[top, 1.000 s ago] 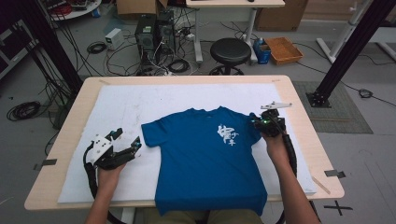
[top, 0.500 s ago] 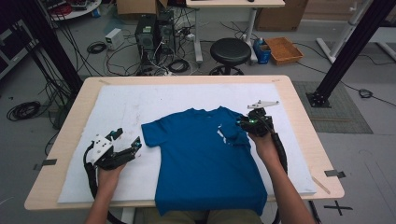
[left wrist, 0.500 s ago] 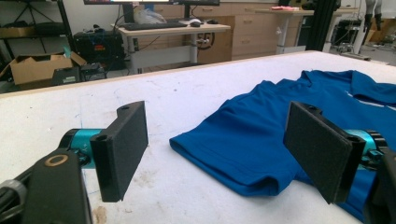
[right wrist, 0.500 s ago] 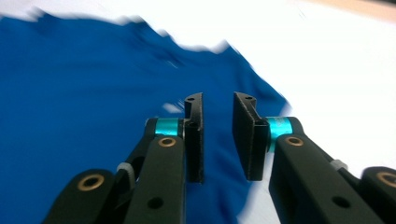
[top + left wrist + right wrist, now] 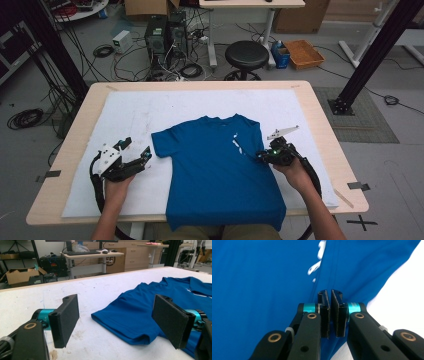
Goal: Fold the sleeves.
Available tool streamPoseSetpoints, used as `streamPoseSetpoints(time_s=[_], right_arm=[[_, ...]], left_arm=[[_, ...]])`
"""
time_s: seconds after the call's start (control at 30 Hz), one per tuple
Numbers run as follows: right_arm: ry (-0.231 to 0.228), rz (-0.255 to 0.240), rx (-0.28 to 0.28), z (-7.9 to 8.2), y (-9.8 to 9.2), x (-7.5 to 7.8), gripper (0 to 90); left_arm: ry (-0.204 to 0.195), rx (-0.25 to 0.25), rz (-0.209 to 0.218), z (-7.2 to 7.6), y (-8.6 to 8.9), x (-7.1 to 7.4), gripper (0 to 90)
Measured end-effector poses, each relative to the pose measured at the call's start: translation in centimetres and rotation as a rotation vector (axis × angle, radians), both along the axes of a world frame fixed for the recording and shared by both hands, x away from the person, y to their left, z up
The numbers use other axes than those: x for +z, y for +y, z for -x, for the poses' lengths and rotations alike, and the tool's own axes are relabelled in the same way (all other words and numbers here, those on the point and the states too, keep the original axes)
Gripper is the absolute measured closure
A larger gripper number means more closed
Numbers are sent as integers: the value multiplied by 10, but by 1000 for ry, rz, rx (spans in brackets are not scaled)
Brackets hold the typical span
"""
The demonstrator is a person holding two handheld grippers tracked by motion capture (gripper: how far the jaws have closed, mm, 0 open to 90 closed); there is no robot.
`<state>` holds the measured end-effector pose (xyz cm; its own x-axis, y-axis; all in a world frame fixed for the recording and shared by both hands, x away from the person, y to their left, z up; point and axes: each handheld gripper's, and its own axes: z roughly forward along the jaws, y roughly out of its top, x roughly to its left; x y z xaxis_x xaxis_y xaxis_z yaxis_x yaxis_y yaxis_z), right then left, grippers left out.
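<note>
Right claw (image 5: pixel 261 156) clamps a fold of the blue T-shirt (image 5: pixel 215 170); left claw (image 5: pixel 138 154) rests wide apart beside its sleeve

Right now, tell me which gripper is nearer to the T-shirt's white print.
Right. The right gripper sits on the blue T-shirt, folding its sleeve side inward, just beside the white print. The left gripper rests on the white mat off the shirt's opposite sleeve, farther away.
</note>
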<state>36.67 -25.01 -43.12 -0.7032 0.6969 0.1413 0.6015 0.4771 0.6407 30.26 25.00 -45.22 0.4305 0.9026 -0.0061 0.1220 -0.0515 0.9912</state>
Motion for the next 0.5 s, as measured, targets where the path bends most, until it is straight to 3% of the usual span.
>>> streamPoseSetpoints(time_s=[0.1,0.13,0.17,0.2,0.23,0.27,0.3,0.33,0.37,0.4,0.43,0.5], right_arm=[[5,14,17,1,0,-4,845],[-17,-1,9,2,-2,-4,690],[-17,-1,9,2,-2,-4,690],[-60,-60,-5,4,-6,0,607],[-60,-60,-5,4,-6,0,607],[-120,-132,-63,5,-16,5,516],[-120,-132,-63,5,-16,5,516],[-171,-144,-136,7,-27,10,432],[-171,-144,-136,7,-27,10,432],[-223,-149,-202,9,-38,12,320],[-223,-149,-202,9,-38,12,320],[-264,-186,-261,13,-54,13,239]], left_arm=[[2,1,0,0,0,0,219],[3,1,0,0,0,0,219],[3,1,0,0,0,0,219],[3,2,0,0,0,0,219],[3,2,0,0,0,0,219],[4,2,1,0,0,0,219],[4,3,0,-1,0,0,219],[7,4,-3,0,0,0,220],[7,4,-3,0,0,0,221],[16,6,-6,-1,-1,1,221],[16,6,-6,-1,-1,1,221],[30,10,-4,-2,-1,1,228]])
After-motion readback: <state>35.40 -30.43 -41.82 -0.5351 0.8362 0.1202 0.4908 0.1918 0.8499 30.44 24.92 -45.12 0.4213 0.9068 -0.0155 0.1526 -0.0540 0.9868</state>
